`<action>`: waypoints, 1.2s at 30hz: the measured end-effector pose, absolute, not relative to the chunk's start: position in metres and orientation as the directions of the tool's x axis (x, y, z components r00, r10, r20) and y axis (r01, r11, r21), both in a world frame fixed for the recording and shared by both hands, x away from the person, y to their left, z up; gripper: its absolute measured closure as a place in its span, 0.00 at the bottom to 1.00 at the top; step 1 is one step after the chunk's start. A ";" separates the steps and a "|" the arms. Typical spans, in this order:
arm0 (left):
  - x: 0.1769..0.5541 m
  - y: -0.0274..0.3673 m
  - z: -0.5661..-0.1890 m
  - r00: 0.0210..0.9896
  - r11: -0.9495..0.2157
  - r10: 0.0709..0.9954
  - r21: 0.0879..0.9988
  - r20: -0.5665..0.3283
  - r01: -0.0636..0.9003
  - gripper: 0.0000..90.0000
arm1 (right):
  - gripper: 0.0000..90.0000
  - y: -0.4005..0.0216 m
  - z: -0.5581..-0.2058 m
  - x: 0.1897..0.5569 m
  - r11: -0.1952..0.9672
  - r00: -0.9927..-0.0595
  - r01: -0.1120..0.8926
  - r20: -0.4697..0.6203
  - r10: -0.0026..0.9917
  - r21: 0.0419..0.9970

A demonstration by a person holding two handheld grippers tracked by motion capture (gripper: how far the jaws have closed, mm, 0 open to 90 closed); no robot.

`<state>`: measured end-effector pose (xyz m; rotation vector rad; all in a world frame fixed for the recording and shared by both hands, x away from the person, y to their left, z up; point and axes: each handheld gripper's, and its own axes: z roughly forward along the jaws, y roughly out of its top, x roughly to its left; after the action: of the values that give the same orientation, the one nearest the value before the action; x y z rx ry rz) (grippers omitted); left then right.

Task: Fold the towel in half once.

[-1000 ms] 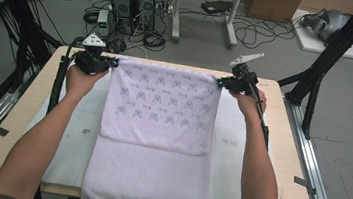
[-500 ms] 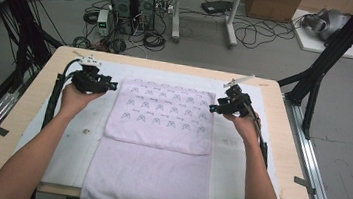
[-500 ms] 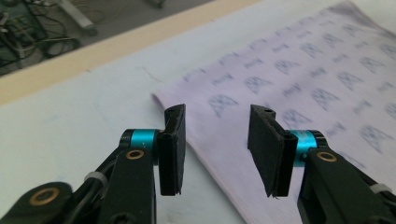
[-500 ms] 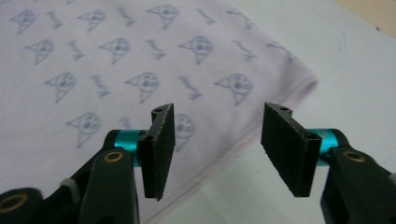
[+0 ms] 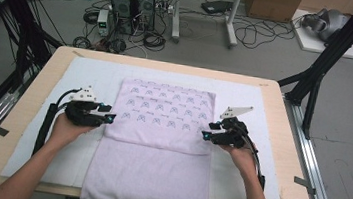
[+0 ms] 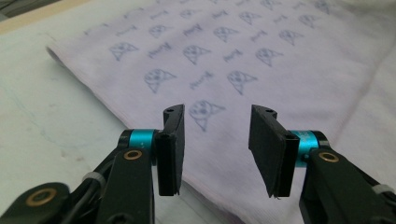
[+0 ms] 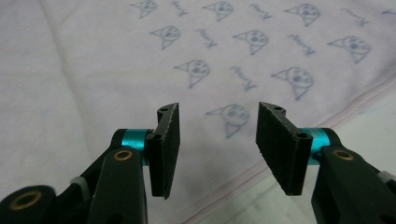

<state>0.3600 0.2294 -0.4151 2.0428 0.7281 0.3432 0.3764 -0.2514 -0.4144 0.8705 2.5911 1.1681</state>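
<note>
A lilac towel [image 5: 148, 177] lies on the white mat [image 5: 91, 75], its far part folded back over itself with the printed side [image 5: 165, 111] up. My left gripper [image 5: 108, 113] sits at the folded layer's near left corner, pointing right. My right gripper [image 5: 209, 130] mirrors it at the near right corner. Both have just been opening, with nothing between their jaws. In the left gripper view the left gripper [image 6: 217, 140] hovers open over the towel's printed edge [image 6: 243, 56]. In the right gripper view the right gripper [image 7: 217, 140] stands open above the printed cloth [image 7: 140, 60].
The wooden table [image 5: 290, 142] shows past the mat on every side. Black frame posts [image 5: 318, 70] rise at the right and left. Computer towers [image 5: 130, 1] and cables lie on the floor behind the table.
Both grippers let go of the towel's far edge, which now lies flat. They opened and moved toward the person, down to the folded layer's near corners.
</note>
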 end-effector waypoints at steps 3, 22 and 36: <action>0.352 0.228 -0.424 0.806 -0.429 0.590 0.827 -0.047 0.363 0.64 | 0.55 -0.249 -0.418 0.370 0.554 -0.823 0.464 0.105 0.558 0.691; 0.345 0.217 -0.443 0.820 -0.502 0.569 0.767 -0.055 0.399 0.97 | 0.94 -0.244 -0.438 0.354 0.603 -0.861 0.396 0.051 0.506 0.692; 0.304 0.242 -0.389 0.835 -0.394 0.541 0.848 -0.098 0.355 0.98 | 0.97 -0.257 -0.387 0.325 0.534 -0.882 0.319 0.039 0.470 0.783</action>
<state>0.3044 0.2418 -0.3892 2.0234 0.6591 0.2375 0.3247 -0.2574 -0.3868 0.6732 2.5935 1.2683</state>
